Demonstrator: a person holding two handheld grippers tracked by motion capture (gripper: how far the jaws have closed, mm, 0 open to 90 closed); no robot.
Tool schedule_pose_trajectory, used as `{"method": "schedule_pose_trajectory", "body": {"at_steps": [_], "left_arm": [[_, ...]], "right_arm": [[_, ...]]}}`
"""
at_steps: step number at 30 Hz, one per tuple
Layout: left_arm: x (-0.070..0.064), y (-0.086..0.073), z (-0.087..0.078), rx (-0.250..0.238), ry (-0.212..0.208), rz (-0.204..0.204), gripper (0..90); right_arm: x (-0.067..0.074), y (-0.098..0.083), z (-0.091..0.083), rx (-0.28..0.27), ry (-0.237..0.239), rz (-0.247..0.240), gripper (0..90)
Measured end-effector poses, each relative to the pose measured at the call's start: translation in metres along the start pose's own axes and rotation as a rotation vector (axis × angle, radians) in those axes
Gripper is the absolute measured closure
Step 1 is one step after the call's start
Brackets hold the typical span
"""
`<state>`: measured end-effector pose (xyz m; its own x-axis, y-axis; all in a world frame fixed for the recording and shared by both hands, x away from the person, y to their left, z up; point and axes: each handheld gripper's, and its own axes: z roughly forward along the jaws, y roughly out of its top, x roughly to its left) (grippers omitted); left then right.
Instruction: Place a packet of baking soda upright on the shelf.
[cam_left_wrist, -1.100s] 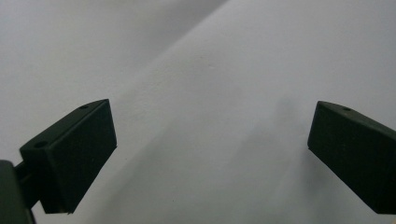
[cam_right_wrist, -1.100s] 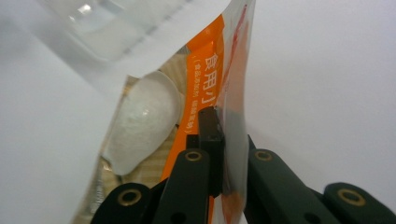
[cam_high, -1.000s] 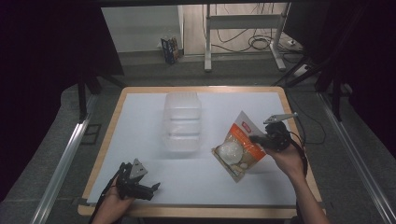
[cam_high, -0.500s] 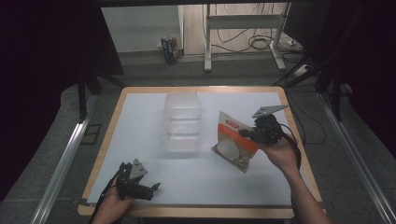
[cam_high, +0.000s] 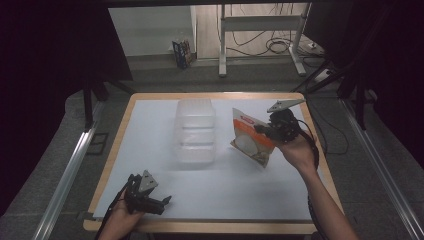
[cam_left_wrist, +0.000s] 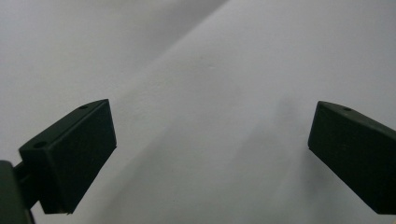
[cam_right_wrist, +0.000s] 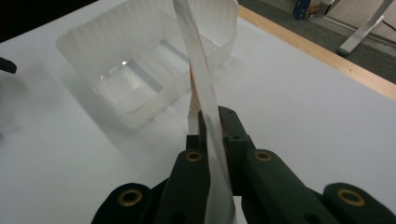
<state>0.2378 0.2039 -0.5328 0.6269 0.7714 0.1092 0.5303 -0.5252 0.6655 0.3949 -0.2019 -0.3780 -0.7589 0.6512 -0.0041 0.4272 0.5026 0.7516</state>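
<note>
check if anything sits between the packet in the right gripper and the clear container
Nothing visible does. The right gripper is shut on the packet, held above the white table. Between it and the clear container lies bare table surface, and the container looks empty.

Your right gripper (cam_high: 265, 131) is black, and the packet (cam_high: 251, 140) in it is orange-red with a white round patch and a red-and-white label. The container (cam_high: 195, 131) is clear, frosted plastic. Your left gripper (cam_high: 150, 200) is black too. The desk (cam_high: 220, 200) is white with a pale wooden rim.
</note>
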Motion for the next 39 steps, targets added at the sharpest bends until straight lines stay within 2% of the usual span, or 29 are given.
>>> {"method": "schedule_pose_trajectory", "body": {"at_steps": [17,26,39], "left_arm": [[0.001,-0.001,-0.001,-0.006,-0.005,-0.008,0.9],[0.001,-0.001,0.000,-0.009,-0.010,-0.010,0.9],[0.002,-0.001,-0.001,-0.011,-0.013,-0.010,0.9]], "right_arm": [[-0.004,0.058,0.016,-0.053,0.012,-0.024,88.7],[-0.002,0.082,0.035,-0.055,0.030,-0.037,88.7],[0.008,0.114,0.071,-0.069,0.063,-0.064,88.6]]}}
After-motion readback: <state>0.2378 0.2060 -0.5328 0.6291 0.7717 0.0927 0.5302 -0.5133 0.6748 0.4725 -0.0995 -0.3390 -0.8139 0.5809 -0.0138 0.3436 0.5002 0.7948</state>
